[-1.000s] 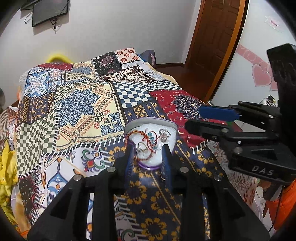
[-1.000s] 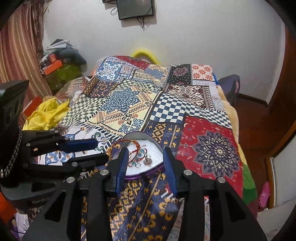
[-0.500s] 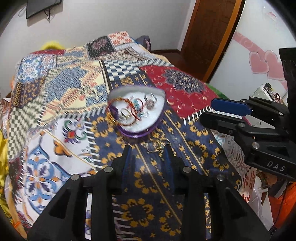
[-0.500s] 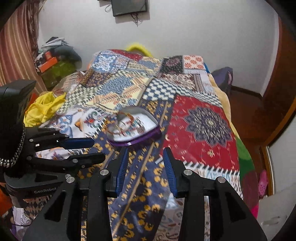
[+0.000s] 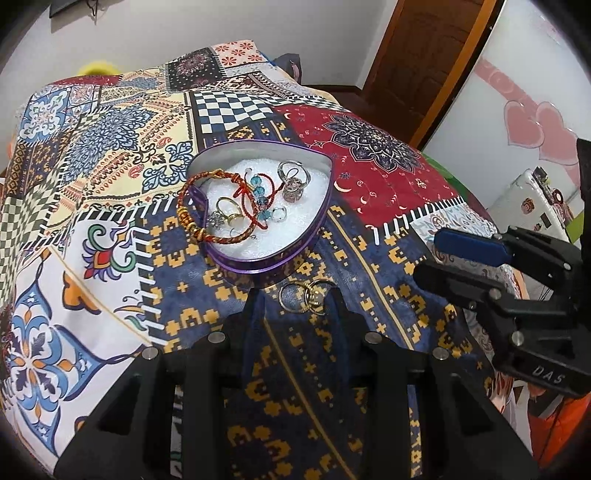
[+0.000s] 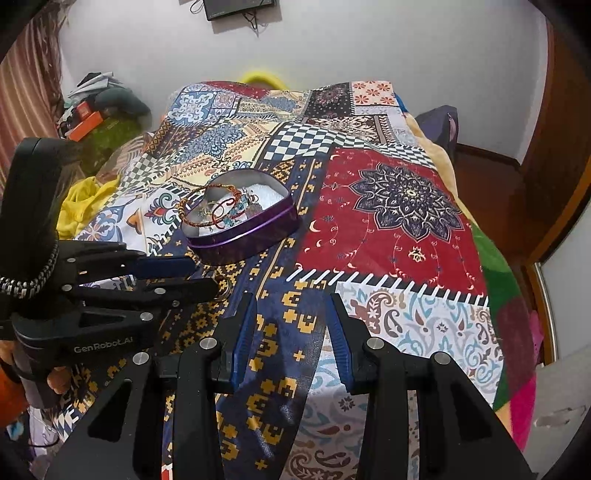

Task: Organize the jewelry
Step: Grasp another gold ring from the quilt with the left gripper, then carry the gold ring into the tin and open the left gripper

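A purple heart-shaped tin [image 5: 269, 262] with white lining sits on the patterned bedspread [image 5: 110, 155]. It holds several rings [image 5: 293, 182], blue beads and a red-gold braided bracelet [image 5: 192, 218] draped over its left rim. Loose gold rings [image 5: 306, 297] lie on the spread just in front of the tin, between the tips of my open, empty left gripper [image 5: 293, 301]. My right gripper [image 6: 291, 306] is open and empty, below and right of the tin [image 6: 243, 240]. It shows at the right of the left wrist view [image 5: 465, 262].
The bed's right edge [image 6: 495, 280] drops to the floor by a brown door [image 5: 424, 48]. Yellow cloth [image 6: 79, 206] and clutter [image 6: 96, 114] lie left of the bed. A screen [image 6: 236, 7] hangs on the far wall.
Both grippers pulled back from the tin toward the bed's near end. The loose gold rings came into view between the left fingertips. Both stayed open.
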Demonstrator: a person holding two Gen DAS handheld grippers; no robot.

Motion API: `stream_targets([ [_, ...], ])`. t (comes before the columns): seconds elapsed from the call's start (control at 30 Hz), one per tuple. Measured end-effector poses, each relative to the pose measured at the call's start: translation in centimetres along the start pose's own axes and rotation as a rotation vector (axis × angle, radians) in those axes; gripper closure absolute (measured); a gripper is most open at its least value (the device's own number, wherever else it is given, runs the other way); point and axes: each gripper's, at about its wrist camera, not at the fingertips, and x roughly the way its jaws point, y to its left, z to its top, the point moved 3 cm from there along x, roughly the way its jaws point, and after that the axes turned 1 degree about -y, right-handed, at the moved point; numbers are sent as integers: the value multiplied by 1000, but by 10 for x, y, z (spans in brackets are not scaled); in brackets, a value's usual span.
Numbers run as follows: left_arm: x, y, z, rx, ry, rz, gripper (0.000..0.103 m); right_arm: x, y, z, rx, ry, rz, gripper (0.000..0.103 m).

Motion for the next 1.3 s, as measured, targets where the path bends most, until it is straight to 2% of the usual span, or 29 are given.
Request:
stream_targets([
  [0.17,5,3,2,-15,1,-10,71,3,2,-1,-5,3,7,68],
  [0.27,6,3,2,-13,-2,-9,82,2,4,-1,-12,1,12,68],
  [0.37,5,2,1,-8,-4,-11,86,3,8,-1,-18,3,15,68],
  [0.4,4,1,1,-7,-4,-14,94,4,9,-1,-19,3,15,68],
  [0.6,-8,0,-3,4,-26,2,95,6,16,-3,-34,15,19,68],
  [0.83,-35,2,-9,6,-69,-14,95,13,31,-2,-58,32,46,68],
  [0.97,-49,9,-16,22,-88,33,95,23,45,0,-95,51,61,68],
  [1.27,-52,30,-30,0,-80,50,95,46,65,6,-179,69,41,68],
  [1.3,-52,31,-31,-3,-80,49,95,47,65,6,-184,67,41,72],
])
